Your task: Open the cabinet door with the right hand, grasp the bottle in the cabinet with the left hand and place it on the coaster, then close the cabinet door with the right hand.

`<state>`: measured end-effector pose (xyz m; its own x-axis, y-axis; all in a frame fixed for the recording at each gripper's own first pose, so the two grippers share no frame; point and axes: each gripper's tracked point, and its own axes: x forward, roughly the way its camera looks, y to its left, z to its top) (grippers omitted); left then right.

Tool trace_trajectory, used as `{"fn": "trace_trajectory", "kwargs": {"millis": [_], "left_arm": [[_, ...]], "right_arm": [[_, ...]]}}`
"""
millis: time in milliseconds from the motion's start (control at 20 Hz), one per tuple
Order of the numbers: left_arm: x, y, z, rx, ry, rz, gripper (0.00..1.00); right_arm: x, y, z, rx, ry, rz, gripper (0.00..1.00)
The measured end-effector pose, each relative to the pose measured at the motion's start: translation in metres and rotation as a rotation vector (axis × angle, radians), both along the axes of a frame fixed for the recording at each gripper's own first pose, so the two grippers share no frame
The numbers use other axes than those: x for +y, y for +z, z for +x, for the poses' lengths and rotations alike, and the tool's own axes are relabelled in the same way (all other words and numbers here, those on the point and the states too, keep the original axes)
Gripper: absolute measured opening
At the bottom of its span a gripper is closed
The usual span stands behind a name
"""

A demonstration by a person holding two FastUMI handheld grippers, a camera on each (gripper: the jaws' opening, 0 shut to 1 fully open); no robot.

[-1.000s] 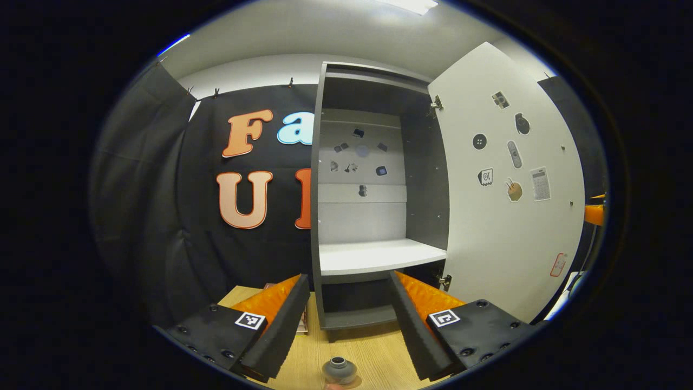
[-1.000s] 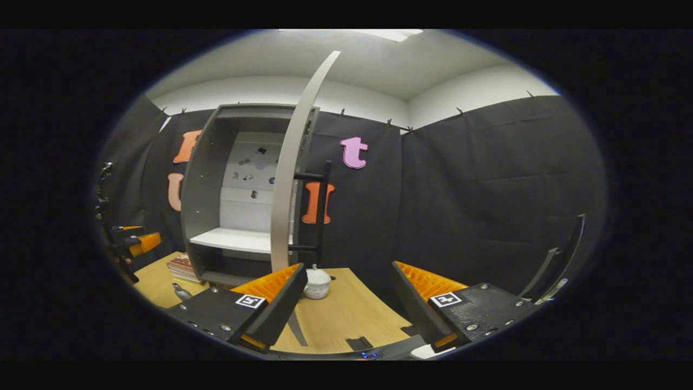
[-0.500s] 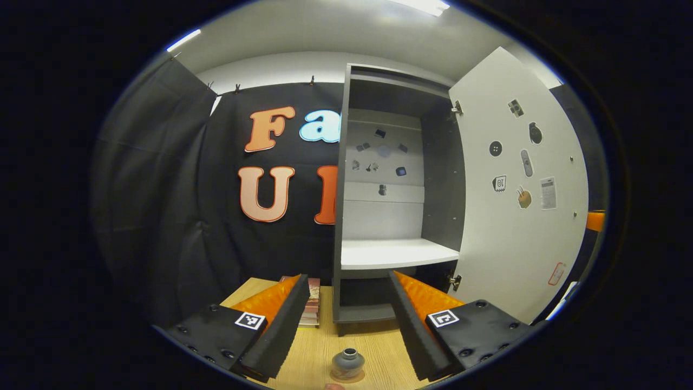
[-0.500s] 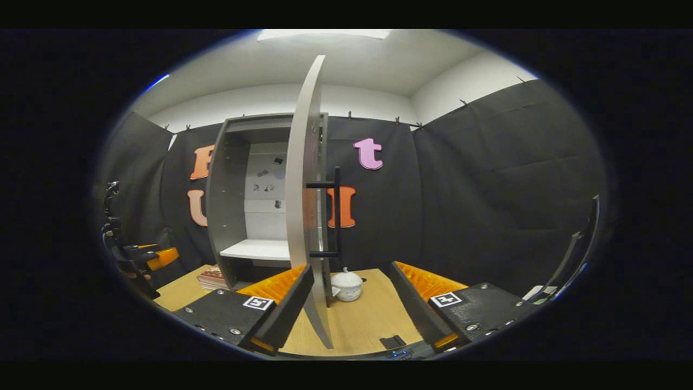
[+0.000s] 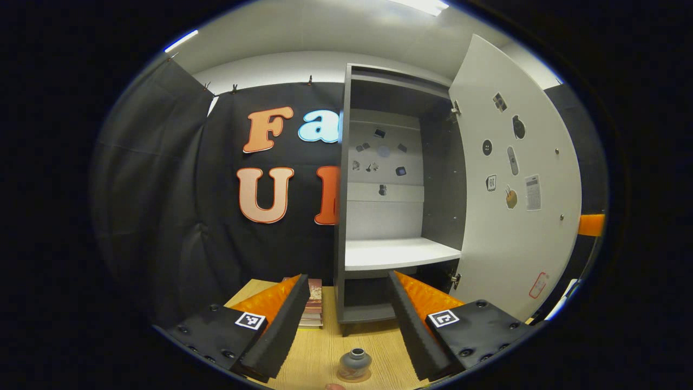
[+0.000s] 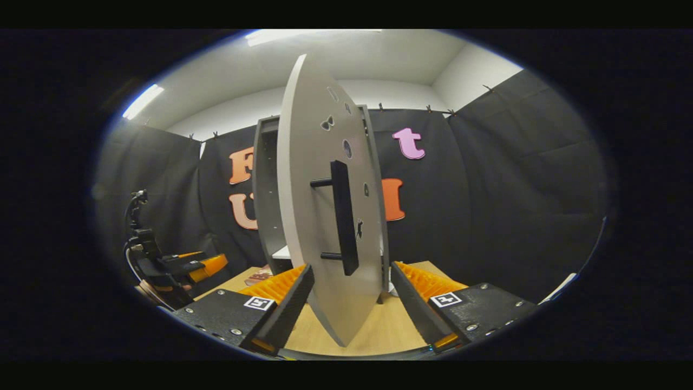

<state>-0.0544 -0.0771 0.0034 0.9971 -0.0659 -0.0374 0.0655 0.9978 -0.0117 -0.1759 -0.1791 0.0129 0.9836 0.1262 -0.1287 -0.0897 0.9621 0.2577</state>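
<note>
Cabinet door (image 6: 325, 216) standing ajar, bottle (image 5: 354, 364) sitting out on the coaster (image 5: 354, 376).
Both tongs gaping, gripping nothing: left gripper (image 5: 344, 319) hanging over the table (image 5: 319, 346) above the bottle; right gripper (image 6: 349, 309) facing the door's black handle (image 6: 344, 216), apart from it.

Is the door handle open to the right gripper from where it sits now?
Probably yes. The black handle stands proud of the cabinet door just ahead of the right gripper, whose fingers are spread, with nothing between them.
</note>
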Motion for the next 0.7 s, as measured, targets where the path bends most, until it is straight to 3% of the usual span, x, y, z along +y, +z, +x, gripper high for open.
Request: {"fn": "trace_trajectory", "kwargs": {"millis": [300, 350, 400, 450, 500, 550, 650, 700], "left_arm": [[0.032, 0.001, 0.034, -0.018, -0.035, 0.007, 0.93], [0.040, -0.001, 0.040, -0.015, -0.035, 0.008, 0.94], [0.048, -0.002, 0.048, -0.015, -0.037, 0.006, 0.93], [0.055, -0.003, 0.055, -0.016, -0.039, 0.004, 0.94], [0.062, -0.003, 0.061, -0.018, -0.043, 0.004, 0.94], [0.069, -0.003, 0.067, -0.022, -0.047, 0.007, 0.94], [0.079, -0.002, 0.080, -0.031, -0.064, 0.017, 0.94], [0.084, -0.001, 0.085, -0.035, -0.074, 0.024, 0.93]], "right_arm": [[0.062, 0.005, 0.040, 0.006, 0.039, 0.097, 0.90], [0.072, 0.003, 0.047, 0.009, 0.042, 0.099, 0.99], [0.083, 0.002, 0.053, 0.003, 0.047, 0.099, 0.99], [0.095, 0.004, 0.061, -0.003, 0.051, 0.097, 0.90], [0.108, 0.004, 0.072, -0.004, 0.051, 0.091, 0.99], [0.118, 0.001, 0.084, 0.005, 0.051, 0.081, 0.88], [0.137, 0.000, 0.108, 0.007, 0.039, 0.044, 0.90], [0.149, 0.001, 0.119, 0.004, 0.040, 0.033, 0.81]]}}
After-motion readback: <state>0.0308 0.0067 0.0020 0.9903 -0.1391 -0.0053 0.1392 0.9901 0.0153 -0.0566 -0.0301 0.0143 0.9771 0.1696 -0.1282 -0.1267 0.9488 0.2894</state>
